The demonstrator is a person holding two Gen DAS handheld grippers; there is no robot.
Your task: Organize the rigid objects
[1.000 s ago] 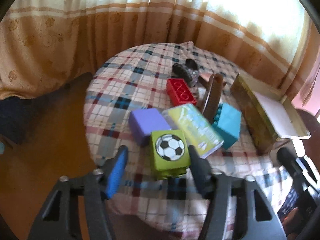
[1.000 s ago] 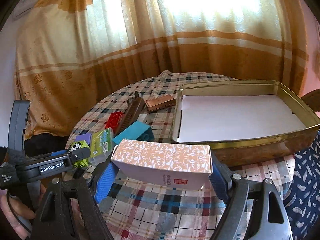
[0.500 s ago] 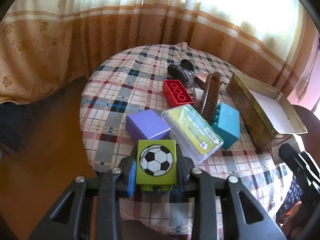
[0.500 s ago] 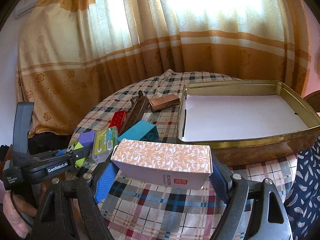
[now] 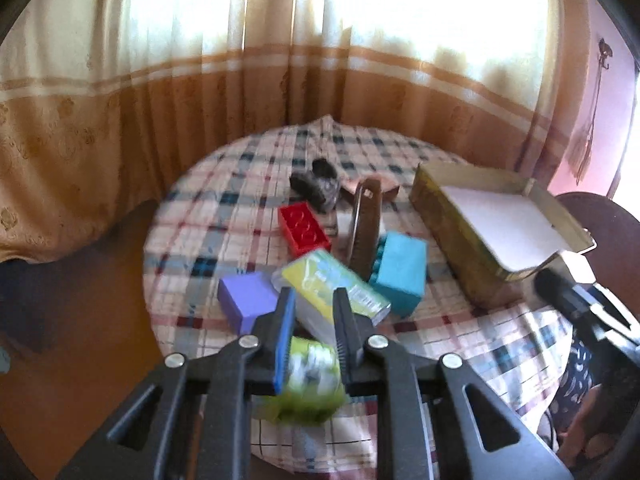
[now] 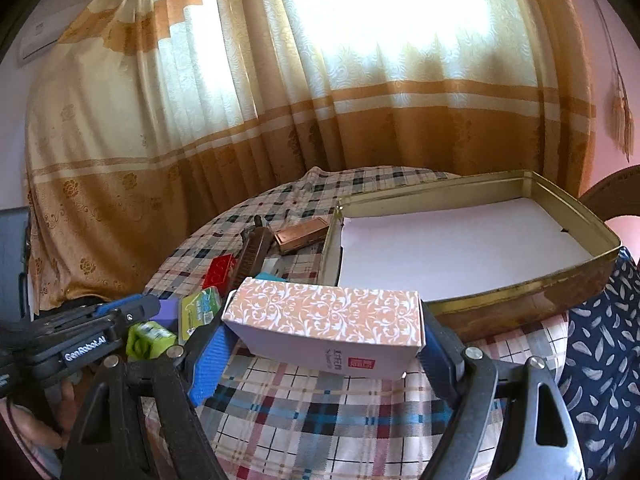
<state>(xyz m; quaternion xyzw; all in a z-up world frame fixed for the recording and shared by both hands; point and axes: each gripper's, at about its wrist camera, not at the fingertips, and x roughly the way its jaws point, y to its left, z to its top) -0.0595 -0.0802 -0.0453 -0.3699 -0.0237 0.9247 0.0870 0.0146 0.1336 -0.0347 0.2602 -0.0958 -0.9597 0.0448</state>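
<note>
My left gripper [image 5: 314, 312] is shut on a green block with a football print [image 5: 310, 378]. The block is blurred, sits far back between the fingers and tips downward above the table's near edge. From the right wrist view the block [image 6: 150, 338] hangs under the left gripper [image 6: 132, 312]. My right gripper [image 6: 320, 344] is shut on a box with an orange floral pattern [image 6: 324, 320], held level just in front of the gold tin tray [image 6: 520, 300]. White paper lines the tray [image 5: 452, 216], and nothing else lies in it.
On the plaid cloth lie a purple block [image 5: 246, 300], a yellow-green pack [image 5: 332, 284], a teal brick [image 5: 400, 272], a red brick [image 5: 304, 228], a brown comb [image 5: 366, 224], a dark clip [image 5: 316, 184] and a copper case [image 6: 302, 234]. Curtains hang behind the round table.
The left gripper's jaws closed on the green block and rose with it; the block then swung downward in the grip. The right gripper with its box stayed put.
</note>
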